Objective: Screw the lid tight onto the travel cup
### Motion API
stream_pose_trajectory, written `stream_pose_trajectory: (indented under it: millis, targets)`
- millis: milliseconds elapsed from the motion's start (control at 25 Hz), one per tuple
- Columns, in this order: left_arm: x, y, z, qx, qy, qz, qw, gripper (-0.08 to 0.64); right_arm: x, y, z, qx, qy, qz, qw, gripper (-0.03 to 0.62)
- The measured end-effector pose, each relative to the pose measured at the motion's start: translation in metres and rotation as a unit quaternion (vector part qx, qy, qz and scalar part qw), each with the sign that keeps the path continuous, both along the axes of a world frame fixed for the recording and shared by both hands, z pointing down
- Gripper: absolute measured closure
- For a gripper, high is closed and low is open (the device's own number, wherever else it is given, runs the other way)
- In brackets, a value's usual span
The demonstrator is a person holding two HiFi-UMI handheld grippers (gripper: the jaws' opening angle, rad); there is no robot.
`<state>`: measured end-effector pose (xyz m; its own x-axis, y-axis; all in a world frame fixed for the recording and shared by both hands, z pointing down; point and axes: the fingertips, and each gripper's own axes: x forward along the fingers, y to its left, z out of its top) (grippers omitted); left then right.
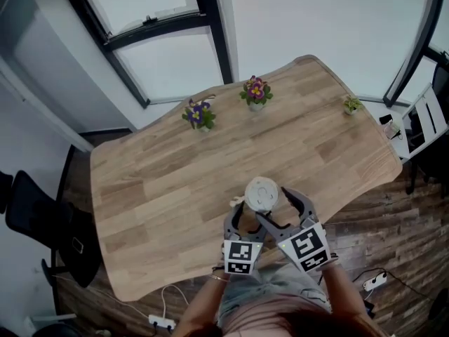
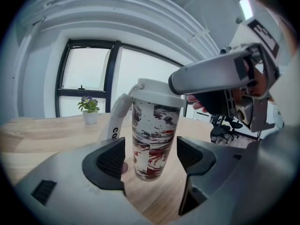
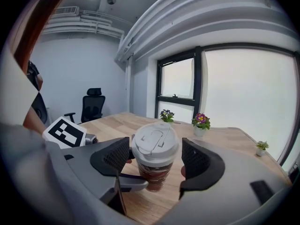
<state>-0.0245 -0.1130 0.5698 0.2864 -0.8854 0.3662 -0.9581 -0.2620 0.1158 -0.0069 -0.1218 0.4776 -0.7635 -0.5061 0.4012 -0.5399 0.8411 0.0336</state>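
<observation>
Marker cubes [image 1: 238,257] on both tools sit closest, over the person's lap [image 1: 280,293] at the near edge of the bench [image 1: 154,202].

Left to right:
- Black office chair [image 1: 35,216] stands off the bench's left end, not touching it.
- Left half of the bench is wide bare wood with plenty of room.
- The left tool [image 1: 247,220] is spread wide around the lower body of the travel cup [image 2: 151,139]. There's a gap on both sides, pads off it, nothing held.
- Cup stands upright on the bench close to the near edge, right of centre. The lid [image 1: 262,193] sits on top, and a strap [image 2: 115,121] hangs down its left side in the left gripper view.
- The right tool [image 1: 282,213] sits higher, jaws wide either side of the lid with small gaps and no grip.
- Both tools crowd each other at the cup.
- Three flower pots [image 1: 256,93] line the far edge, well apart from the cup.
- Bench's right edge is wavy. Past it are the wood floor [image 1: 365,230] and a white slatted frame [image 1: 428,118].
</observation>
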Motion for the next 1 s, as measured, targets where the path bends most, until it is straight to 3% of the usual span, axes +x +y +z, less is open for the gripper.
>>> stream_pose_trajectory:
  millis: [160, 320, 680, 800, 1000]
  targets:
    - [-0.001, -0.008, 0.002, 0.004, -0.012, 0.027, 0.9996, 0.232, -0.008, -0.006, 0.006, 0.001, 0.003, -0.003, 1.0, 0.27]
    - [0.004, -0.017, 0.002, 0.008, -0.03, 0.088, 0.9956, 0.221, -0.013, -0.011, 0.008, -0.005, 0.002, -0.009, 1.0, 0.255]
    - [0.015, -0.032, 0.002, 0.02, -0.073, 0.22, 0.9726, 0.216, -0.017, -0.02, 0.015, -0.027, 0.03, -0.028, 0.999, 0.249]
    - [0.015, -0.034, 0.002, 0.022, -0.079, 0.224, 0.9712, 0.216, -0.015, -0.023, 0.016, -0.032, 0.044, -0.025, 0.998, 0.249]
    - [0.015, -0.035, -0.001, 0.028, -0.075, 0.185, 0.9795, 0.213, -0.013, -0.024, 0.014, -0.024, 0.044, 0.028, 0.998, 0.245]
